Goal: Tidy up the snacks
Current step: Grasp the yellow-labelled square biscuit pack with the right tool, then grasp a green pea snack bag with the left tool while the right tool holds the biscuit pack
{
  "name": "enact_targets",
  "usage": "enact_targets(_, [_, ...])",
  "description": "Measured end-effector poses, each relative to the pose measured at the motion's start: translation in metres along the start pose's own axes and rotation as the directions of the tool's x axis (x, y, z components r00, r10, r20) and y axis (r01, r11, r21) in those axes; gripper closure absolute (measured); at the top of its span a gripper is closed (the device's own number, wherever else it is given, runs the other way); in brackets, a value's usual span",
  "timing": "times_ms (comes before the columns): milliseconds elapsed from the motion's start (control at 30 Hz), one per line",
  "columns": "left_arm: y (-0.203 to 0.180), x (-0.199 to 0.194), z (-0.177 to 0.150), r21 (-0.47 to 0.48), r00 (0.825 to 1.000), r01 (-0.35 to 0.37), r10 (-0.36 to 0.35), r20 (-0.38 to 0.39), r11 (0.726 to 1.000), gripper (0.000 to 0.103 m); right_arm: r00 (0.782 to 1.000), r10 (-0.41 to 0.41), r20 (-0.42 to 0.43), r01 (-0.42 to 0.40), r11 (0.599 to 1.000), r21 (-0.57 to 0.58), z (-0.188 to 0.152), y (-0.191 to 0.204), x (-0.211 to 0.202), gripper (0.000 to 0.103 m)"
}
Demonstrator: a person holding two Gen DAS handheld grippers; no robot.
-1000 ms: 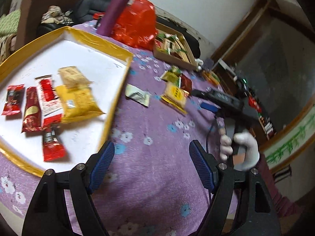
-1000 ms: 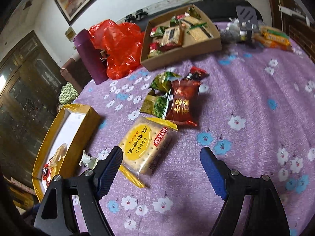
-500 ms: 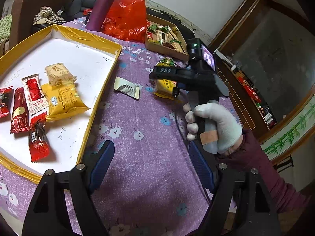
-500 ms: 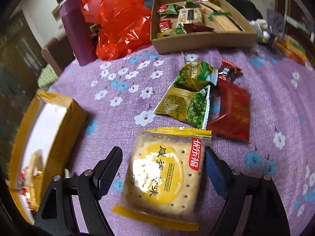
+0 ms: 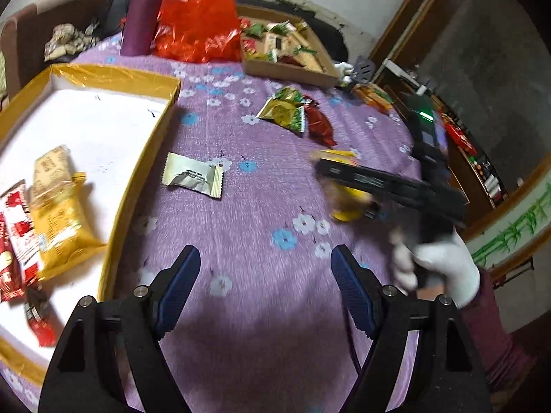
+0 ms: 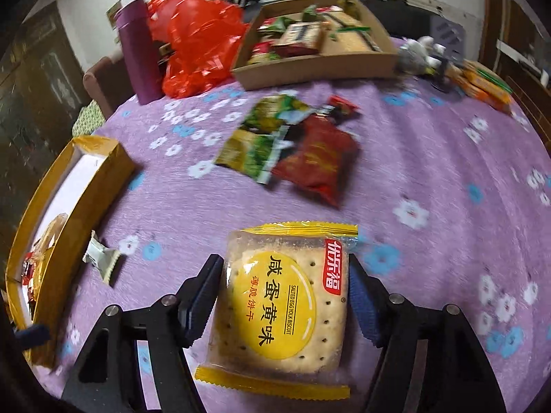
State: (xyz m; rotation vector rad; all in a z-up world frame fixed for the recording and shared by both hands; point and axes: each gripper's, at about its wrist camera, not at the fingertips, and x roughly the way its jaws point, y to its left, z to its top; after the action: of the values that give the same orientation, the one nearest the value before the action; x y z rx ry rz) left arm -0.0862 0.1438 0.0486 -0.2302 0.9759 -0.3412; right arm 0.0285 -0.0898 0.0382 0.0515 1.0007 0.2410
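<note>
Since a second ago the right gripper (image 6: 286,296) has come down over the biscuit packet (image 6: 286,306), and its jaws have just been closing with the packet between them. Both pads now sit against the packet's side edges, so it looks gripped, though only lightly.

This seems to be the pick-up step of sorting: the packet lies on the purple cloth (image 6: 430,158), well to the right of the yellow tray (image 5: 103,75), nearer than the green packet (image 6: 261,141) and red packet (image 6: 316,161). The next move probably calls for a firm squeeze without crushing the biscuits, a lift, then a carry left to the tray, where other snacks already lie.

Meanwhile the left gripper (image 5: 265,285) has swung along the cloth beside the tray; it stands wide open and holds nothing, with a white wrapper (image 5: 193,179) ahead of it.
</note>
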Motion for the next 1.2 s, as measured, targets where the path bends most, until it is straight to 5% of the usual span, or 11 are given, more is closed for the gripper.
enact_targets(400, [-0.030, 0.066, 0.085, 0.100, 0.998, -0.052, 0.055, -0.027, 0.994, 0.025, 0.994, 0.106, 0.034, -0.110, 0.976, 0.187, -0.001, -0.063, -0.014, 0.032])
enact_targets(733, [-0.031, 0.161, 0.145, 0.069, 0.991, -0.090, 0.097, -0.094, 0.994, 0.025, 0.998, 0.038, 0.046, -0.042, 0.995, 0.087, -0.006, -0.039, -0.010, 0.031])
enact_targets(933, [-0.044, 0.179, 0.153, 0.158, 0.993, -0.115, 0.117, -0.003, 0.981, 0.022, 0.997, 0.057, 0.045, -0.061, 0.993, 0.100, -0.004, -0.042, -0.010, 0.031])
enact_targets(1000, [-0.048, 0.183, 0.150, 0.206, 0.991, -0.131, 0.125, 0.042, 0.970, 0.020, 0.998, 0.051, 0.045, -0.055, 0.994, 0.097, -0.005, -0.041, -0.010, 0.031])
enact_targets(1067, [-0.063, 0.190, 0.144, 0.310, 0.975, -0.220, 0.215, 0.050, 0.925, 0.019, 0.998, 0.042, 0.046, -0.046, 0.995, 0.089, -0.005, -0.039, -0.010, 0.031])
enact_targets(1133, [-0.076, 0.185, 0.139, 0.377, 0.976, -0.215, 0.206, 0.065, 0.901, 0.048, 0.998, 0.036, 0.047, -0.039, 0.996, 0.083, -0.005, -0.038, -0.009, 0.031])
enact_targets(1200, [-0.081, 0.182, 0.136, 0.408, 0.973, -0.230, 0.221, 0.071, 0.884, 0.052, 0.998, 0.028, 0.050, -0.032, 0.996, 0.077, -0.006, -0.036, -0.010, 0.031])
